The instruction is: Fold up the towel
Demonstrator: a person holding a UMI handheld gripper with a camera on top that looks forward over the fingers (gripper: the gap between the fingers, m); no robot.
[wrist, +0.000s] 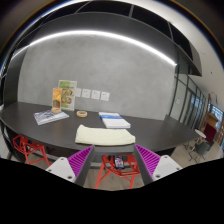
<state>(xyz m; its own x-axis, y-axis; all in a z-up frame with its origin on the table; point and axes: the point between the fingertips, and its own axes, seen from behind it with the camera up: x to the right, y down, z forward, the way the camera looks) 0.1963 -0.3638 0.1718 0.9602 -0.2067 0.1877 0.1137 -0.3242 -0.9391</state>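
Gripper (pixel 112 160) open, towel (pixel 104 134) on table (pixel 50 128) ahead

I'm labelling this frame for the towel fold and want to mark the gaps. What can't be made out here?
- Gripper view: the towel is too small to count its folds.
- The papers and booklet show print too small to read.
- The gripper fingers hide the table edge between them.

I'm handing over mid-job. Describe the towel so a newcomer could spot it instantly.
Find the long dark table along the grey wall. Near its front edge, just beyond the open gripper, lies the towel, a flat, pale cream folded rectangle. Unlike the printed booklets behind it, it is plain, soft-edged and unmarked.
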